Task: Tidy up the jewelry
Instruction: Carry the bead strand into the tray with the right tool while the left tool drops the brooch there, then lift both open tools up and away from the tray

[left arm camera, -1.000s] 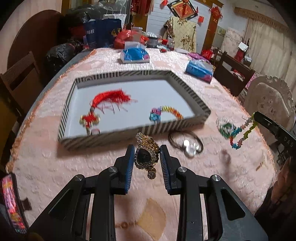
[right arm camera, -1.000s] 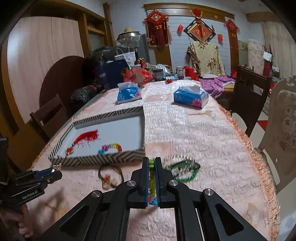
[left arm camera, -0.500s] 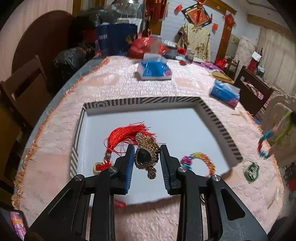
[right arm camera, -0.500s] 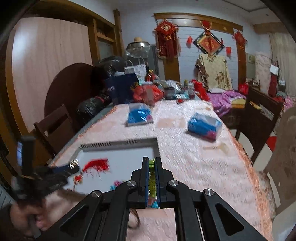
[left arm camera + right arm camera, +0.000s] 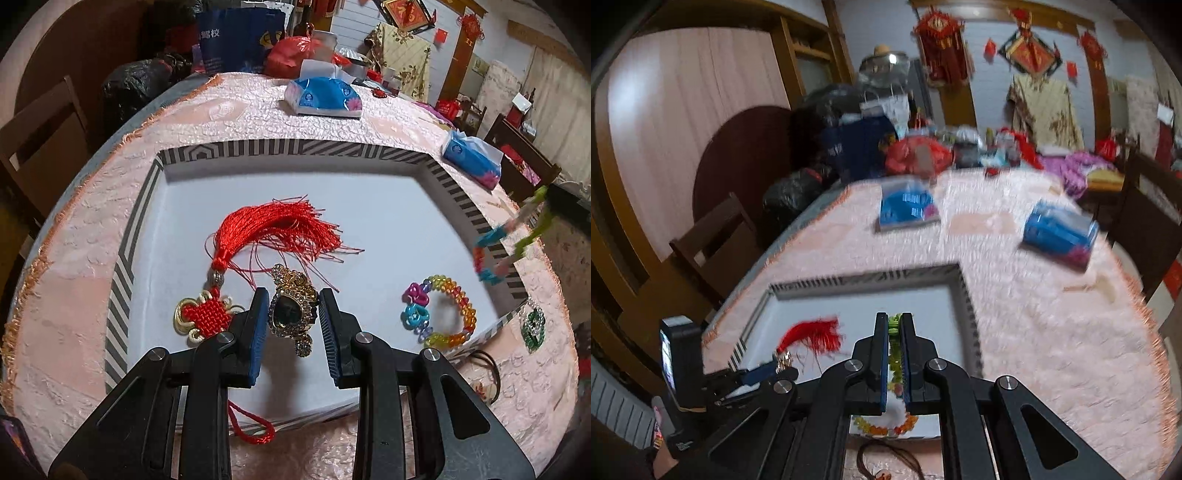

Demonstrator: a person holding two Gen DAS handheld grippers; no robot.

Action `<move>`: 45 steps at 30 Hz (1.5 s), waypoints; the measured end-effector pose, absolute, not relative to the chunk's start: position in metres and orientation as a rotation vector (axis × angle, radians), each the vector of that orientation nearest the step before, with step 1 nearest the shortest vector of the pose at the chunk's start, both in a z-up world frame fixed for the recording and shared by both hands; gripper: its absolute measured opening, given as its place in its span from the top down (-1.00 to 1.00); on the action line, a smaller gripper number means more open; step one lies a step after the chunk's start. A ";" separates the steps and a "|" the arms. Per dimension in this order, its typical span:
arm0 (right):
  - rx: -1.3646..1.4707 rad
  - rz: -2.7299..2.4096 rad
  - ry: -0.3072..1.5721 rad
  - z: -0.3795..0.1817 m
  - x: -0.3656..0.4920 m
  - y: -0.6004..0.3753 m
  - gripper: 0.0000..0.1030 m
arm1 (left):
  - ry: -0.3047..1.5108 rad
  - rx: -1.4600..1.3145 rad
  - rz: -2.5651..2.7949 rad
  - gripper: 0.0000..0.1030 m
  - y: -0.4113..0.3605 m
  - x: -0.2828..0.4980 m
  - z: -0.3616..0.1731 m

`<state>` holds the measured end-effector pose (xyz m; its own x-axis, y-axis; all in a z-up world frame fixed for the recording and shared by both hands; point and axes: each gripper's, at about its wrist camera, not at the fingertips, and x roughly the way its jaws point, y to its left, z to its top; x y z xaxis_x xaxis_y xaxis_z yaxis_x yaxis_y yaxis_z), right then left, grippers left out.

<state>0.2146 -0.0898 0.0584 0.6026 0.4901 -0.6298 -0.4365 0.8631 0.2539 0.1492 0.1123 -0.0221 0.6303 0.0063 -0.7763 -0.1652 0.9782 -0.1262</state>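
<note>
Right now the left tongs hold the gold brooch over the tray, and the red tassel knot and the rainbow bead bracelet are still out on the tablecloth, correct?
Not quite. The left tongs do hold the gold brooch over the tray, but the red tassel knot and the rainbow bead bracelet already lie inside the tray, not on the tablecloth. The left wrist view shows it.
</note>
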 end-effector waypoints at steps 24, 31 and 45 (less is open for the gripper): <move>0.120 0.496 0.965 -0.015 0.231 -0.108 0.74 | 0.846 -0.223 0.099 -0.04 0.122 0.136 -0.023; 0.127 0.503 0.925 -0.002 0.219 -0.117 0.47 | 0.831 -0.212 0.108 -0.04 0.117 0.126 -0.015; -0.087 0.425 0.871 0.015 0.147 -0.167 0.47 | 0.808 -0.188 0.082 -0.19 0.087 0.079 0.000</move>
